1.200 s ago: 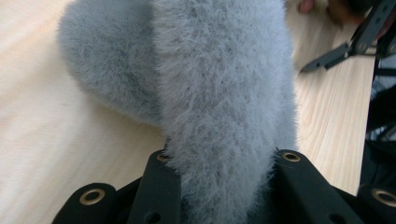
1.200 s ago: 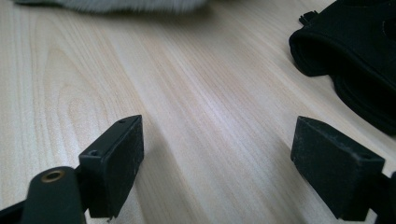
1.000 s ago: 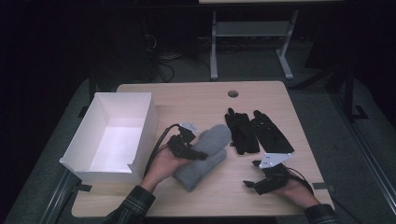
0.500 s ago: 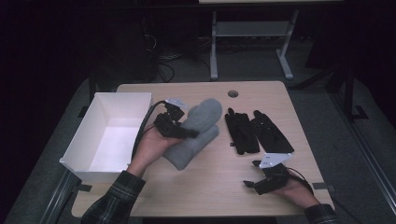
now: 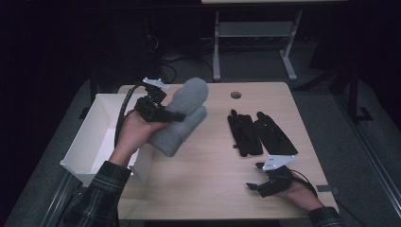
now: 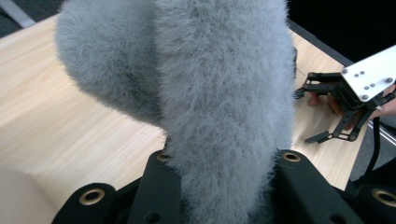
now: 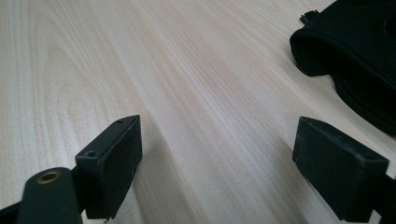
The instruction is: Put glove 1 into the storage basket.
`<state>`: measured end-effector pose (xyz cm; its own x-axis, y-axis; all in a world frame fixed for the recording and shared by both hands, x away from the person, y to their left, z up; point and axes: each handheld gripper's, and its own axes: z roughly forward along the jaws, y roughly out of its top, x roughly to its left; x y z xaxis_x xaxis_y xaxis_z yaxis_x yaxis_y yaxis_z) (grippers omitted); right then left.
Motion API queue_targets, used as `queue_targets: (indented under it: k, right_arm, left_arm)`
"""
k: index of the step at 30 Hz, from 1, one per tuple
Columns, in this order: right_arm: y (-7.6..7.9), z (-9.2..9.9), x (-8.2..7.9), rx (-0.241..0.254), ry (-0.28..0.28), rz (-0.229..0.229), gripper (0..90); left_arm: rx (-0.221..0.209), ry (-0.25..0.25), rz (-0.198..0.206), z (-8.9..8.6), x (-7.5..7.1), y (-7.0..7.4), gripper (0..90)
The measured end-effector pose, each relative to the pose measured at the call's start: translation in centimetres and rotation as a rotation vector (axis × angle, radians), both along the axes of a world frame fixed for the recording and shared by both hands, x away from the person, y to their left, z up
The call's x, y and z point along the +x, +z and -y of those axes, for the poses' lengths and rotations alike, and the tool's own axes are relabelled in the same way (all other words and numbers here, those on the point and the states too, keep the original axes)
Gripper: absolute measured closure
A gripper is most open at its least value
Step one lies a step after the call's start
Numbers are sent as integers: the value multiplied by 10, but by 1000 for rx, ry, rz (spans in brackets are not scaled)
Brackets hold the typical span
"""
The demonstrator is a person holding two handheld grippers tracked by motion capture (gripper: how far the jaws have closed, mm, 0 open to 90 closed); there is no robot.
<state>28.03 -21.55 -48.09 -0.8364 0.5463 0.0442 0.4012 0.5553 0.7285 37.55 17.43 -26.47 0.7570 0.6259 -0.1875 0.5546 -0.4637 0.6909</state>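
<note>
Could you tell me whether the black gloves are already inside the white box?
No, the black gloves lie on the wooden table, well apart from the white box.

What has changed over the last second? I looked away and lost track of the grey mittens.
The left gripper, shut on the grey mittens, has lifted them off the table and carried them away from the person and leftward, toward the white box. The right gripper stayed open near the table's front edge, and the black gloves lie where they were.
</note>
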Motion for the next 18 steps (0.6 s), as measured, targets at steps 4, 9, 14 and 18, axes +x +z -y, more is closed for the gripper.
queue_targets:
  k: [4, 9, 14, 18]
  right_arm:
    - [0, 0, 0, 0, 0, 0, 157]
    - [0, 0, 0, -2, -1, 3, 158]
    - [0, 0, 0, -2, -2, 3, 158]
    - [0, 0, 0, -2, -3, 3, 158]
  left_arm:
    - [-7, 27, 5, -16, 1, 9, 722]
    - [-19, 65, 20, -37, 2, 18, 722]
    - [-39, 115, 33, -61, 1, 25, 722]
    - [-44, 171, 38, -87, -2, 27, 722]
